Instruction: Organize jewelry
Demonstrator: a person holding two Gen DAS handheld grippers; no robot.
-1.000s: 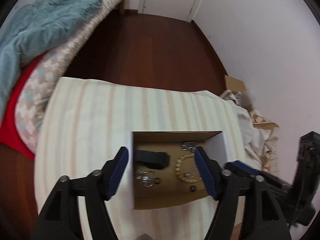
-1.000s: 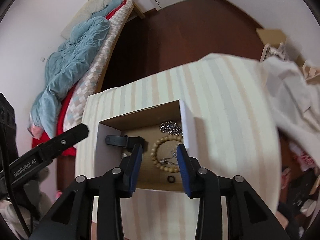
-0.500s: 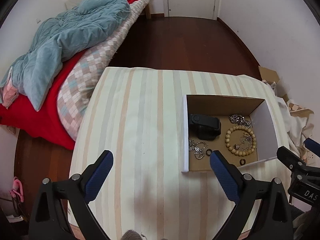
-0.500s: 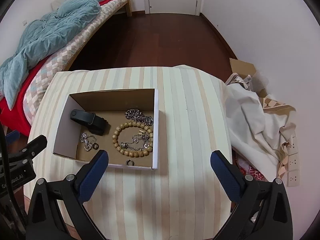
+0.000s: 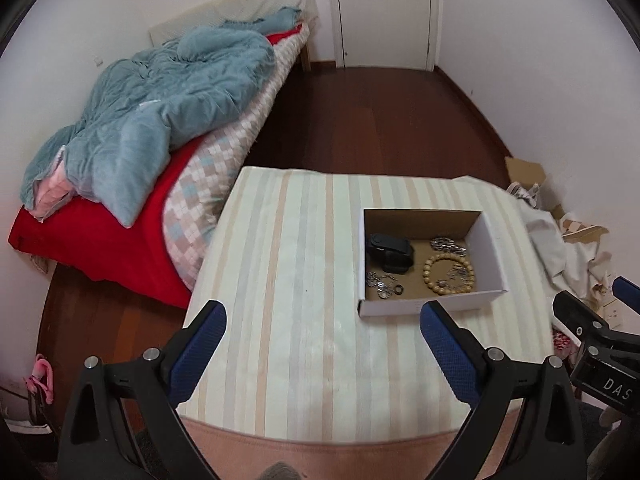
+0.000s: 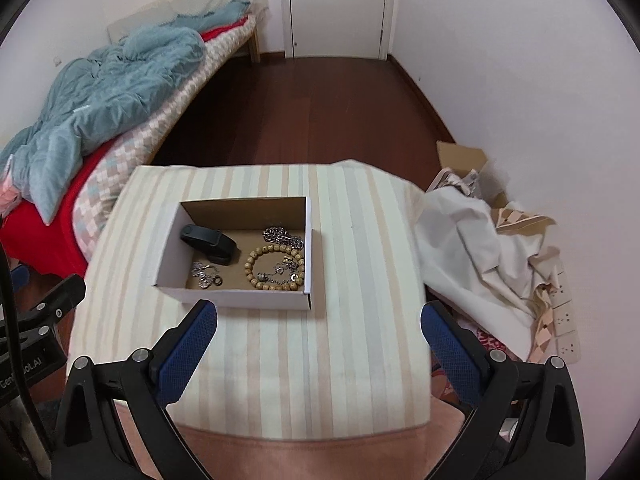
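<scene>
Jewelry (image 6: 276,262) lying in our white box (image 6: 240,298)
We are holding both claws, left claw (image 5: 320,330) and right claw (image 6: 318,330), wide and empty at lower frame, above the striped counter (image 6: 352,352).

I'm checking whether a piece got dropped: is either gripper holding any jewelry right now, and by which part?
Nothing is held. The left gripper and right gripper both stand wide open and empty above the striped cloth; the jewelry lies in the cardboard box.

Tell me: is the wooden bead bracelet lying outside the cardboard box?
No, the bead bracelet lies inside the cardboard box, right of the black band.
</scene>
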